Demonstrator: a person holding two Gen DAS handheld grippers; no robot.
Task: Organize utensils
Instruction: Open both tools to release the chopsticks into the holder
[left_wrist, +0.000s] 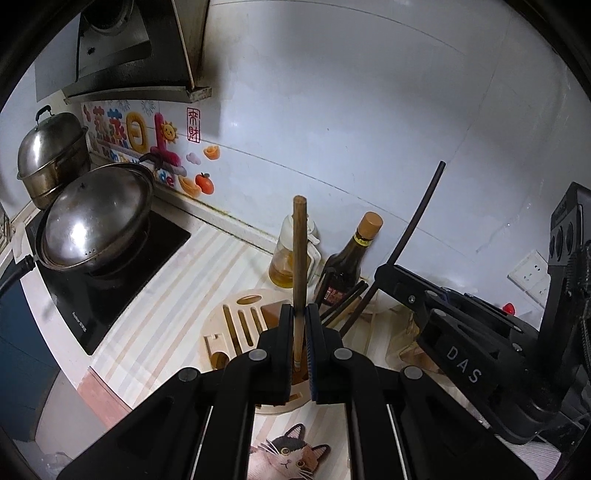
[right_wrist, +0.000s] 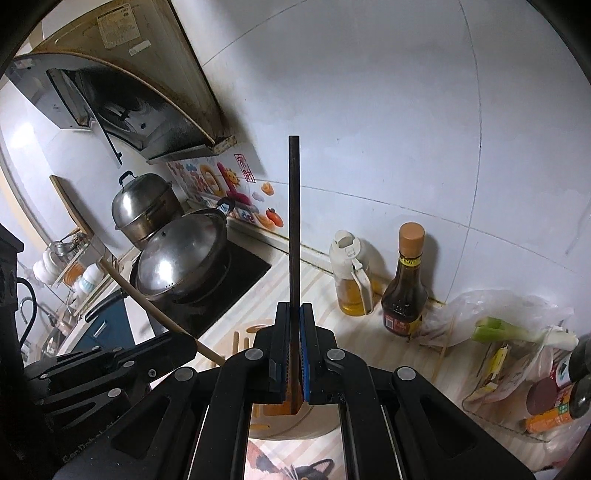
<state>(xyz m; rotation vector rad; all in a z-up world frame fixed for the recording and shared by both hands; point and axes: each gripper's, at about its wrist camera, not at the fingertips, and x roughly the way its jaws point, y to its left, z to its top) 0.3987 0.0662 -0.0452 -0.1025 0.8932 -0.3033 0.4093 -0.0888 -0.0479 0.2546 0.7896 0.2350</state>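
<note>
The left gripper (left_wrist: 300, 314) points forward toward 12 o'clock in its own view, fingers nearly together and pinching a thin upright stick between the pads (left_wrist: 312, 332). The right gripper (right_wrist: 294, 317) stands the same way in its own view, blue pads (right_wrist: 306, 354) pressed against a thin dark rod. In the left view, the right gripper's black body enters from 3 o'clock, angled toward 10 o'clock. In the right view, the left gripper's body lies low at 8 o'clock, reaching toward the centre.

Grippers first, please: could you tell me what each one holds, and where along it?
Left gripper: wooden chopstick, near its lower end. Right gripper: dark chopstick, also low down.
</note>
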